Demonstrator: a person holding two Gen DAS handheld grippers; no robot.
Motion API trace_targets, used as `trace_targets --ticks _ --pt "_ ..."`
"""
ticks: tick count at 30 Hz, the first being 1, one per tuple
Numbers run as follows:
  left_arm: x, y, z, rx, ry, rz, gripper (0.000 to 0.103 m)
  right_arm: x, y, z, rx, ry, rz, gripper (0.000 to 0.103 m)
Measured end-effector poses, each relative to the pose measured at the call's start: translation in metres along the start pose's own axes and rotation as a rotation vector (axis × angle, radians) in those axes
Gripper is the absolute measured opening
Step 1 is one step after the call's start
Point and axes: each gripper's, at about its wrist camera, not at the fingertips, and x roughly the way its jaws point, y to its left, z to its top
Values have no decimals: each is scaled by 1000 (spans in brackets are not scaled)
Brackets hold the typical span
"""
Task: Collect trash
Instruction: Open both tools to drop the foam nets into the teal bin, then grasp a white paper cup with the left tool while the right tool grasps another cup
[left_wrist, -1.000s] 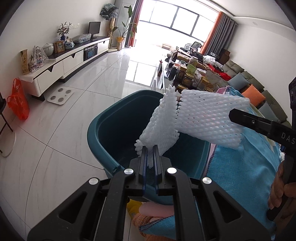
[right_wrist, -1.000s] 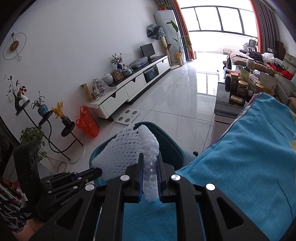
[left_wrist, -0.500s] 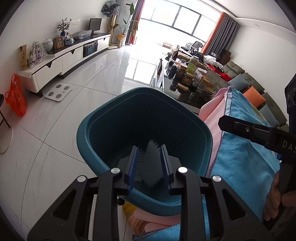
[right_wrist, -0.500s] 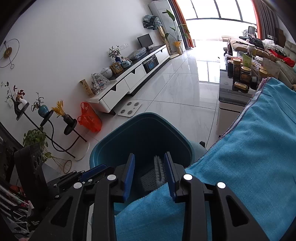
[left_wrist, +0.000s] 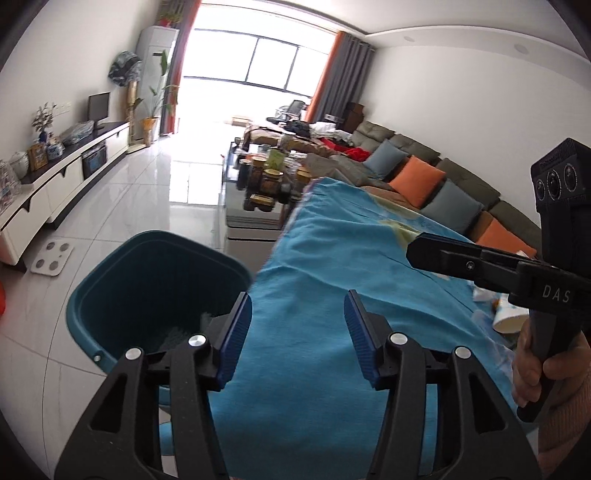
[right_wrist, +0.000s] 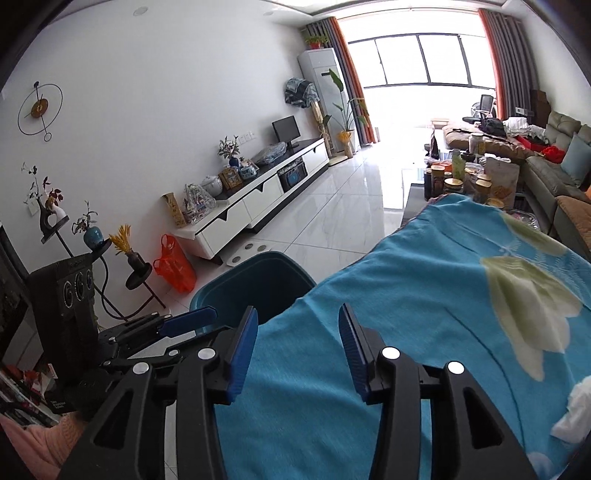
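A teal trash bin (left_wrist: 147, 280) stands on the floor beside the blue cloth-covered table (left_wrist: 332, 295); it also shows in the right wrist view (right_wrist: 258, 280). A bit of foam netting (left_wrist: 177, 332) lies inside it. My left gripper (left_wrist: 297, 332) is open and empty above the table's edge, next to the bin. My right gripper (right_wrist: 297, 347) is open and empty over the blue cloth. A white crumpled paper (right_wrist: 576, 410) lies on the cloth at the right. A paper cup and wrappers (left_wrist: 506, 317) lie on the cloth behind the right gripper.
A low table with several jars (left_wrist: 266, 177) stands beyond the cloth-covered table. A sofa with cushions (left_wrist: 424, 173) runs along the right wall. A white TV cabinet (right_wrist: 258, 195) lines the left wall, with an orange bag (right_wrist: 173, 266) and plant stands near it.
Both grippers let go of the white foam nets over the bin, opened wide, and swung right from the bin toward the blue cloth.
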Motion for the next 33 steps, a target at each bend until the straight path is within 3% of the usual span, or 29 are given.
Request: trace_targets --ticks 10,17,25,33 --pt "38 -131 -18 218 95 -255 52 -122 -70 -55 145 -131 -224 45" --pt "62 -195 -35 329 165 -364 51 -176 -108 -96 245 -163 -377 45" --pt "89 -241 -41 415 228 -391 48 -212 -149 -129 363 -189 -504 45" --pt "107 -265 -40 461 267 -388 45 -215 -181 -146 439 -172 -525 45"
